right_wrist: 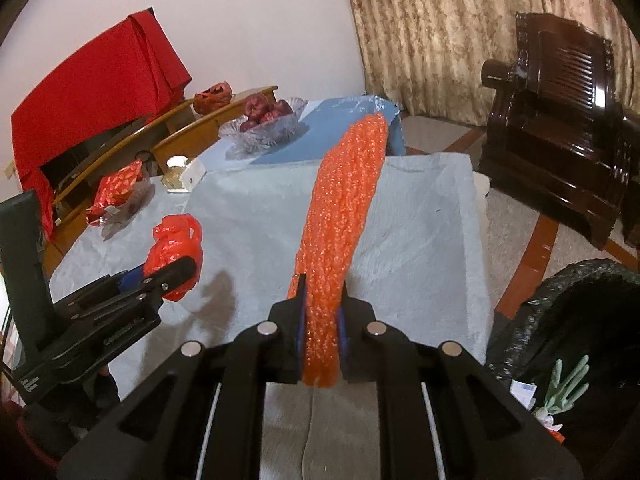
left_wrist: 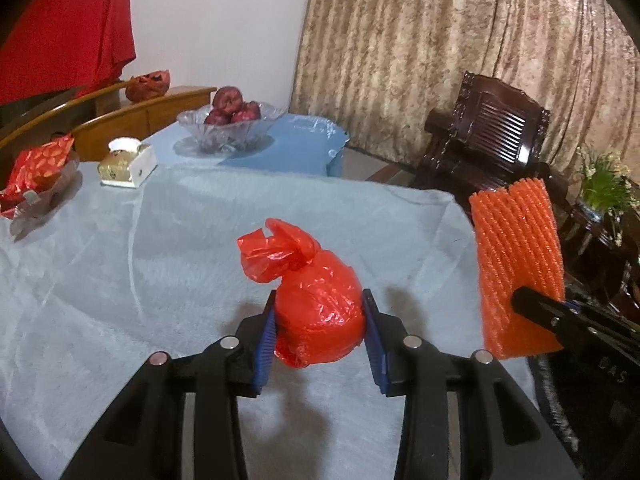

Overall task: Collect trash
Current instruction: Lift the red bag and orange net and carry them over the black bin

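Knotted red bag (left_wrist: 320,304) sits clamped between the left hand-held gripper (left_wrist: 320,320) pads — off the table.

Two wrist fisheyes, close above the bench (left_wrist: 120,272)

Each looks forward and down along its own hand-held gripper; both share the bench, fruit bowl (left_wrist: 230,124), curtain (right_wrist: 432,24) and each other's gripper.

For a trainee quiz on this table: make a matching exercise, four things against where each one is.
Things:
1. red knotted bag
2. orange foam net
3. apples
4. black bin

Places:
A. in the glass bowl
B. clamped in the right gripper
C. on the floor beside the table
D. between the left gripper's pads

Pairs: 1-D, 2-B, 3-A, 4-C
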`<move>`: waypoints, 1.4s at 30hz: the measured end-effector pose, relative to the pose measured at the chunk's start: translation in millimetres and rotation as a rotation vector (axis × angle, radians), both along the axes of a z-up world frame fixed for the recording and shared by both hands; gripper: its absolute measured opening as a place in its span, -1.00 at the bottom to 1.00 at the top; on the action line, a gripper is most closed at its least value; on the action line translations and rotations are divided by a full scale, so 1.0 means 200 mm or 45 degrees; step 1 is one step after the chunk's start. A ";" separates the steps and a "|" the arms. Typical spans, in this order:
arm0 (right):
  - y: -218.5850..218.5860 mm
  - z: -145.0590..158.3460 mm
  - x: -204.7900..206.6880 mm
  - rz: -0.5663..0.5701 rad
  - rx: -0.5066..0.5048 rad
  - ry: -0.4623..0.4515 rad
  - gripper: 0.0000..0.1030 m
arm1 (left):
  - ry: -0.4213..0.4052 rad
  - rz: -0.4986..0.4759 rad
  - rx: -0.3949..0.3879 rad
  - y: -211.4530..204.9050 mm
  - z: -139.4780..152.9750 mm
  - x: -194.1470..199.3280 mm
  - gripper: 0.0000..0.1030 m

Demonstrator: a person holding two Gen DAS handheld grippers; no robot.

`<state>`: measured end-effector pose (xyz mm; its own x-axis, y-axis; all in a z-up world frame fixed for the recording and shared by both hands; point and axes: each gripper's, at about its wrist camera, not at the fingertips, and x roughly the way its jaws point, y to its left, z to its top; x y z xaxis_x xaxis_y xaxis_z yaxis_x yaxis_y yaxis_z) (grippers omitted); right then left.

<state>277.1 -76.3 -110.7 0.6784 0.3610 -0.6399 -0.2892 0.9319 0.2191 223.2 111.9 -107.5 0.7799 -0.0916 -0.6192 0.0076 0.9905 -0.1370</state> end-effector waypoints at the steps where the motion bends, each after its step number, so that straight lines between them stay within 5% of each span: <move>1: -0.01 0.02 -0.02 -0.002 0.001 -0.005 -0.78 | -0.011 -0.004 -0.004 -0.01 0.03 -0.02 -0.24; 19: -0.25 0.29 -0.37 -0.061 -0.012 -0.124 -0.76 | -0.113 -0.126 -0.026 -0.26 0.30 -0.30 -0.24; 42: -0.68 0.42 -0.73 -0.228 -0.045 -0.248 -0.78 | -0.212 -0.374 -0.021 -0.75 0.47 -0.52 -0.23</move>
<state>131.5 -211.6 -27.3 0.8413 0.2035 -0.5008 -0.1522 0.9781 0.1417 119.7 -37.3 -12.7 0.8092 -0.3362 -0.4818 0.3158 0.9405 -0.1256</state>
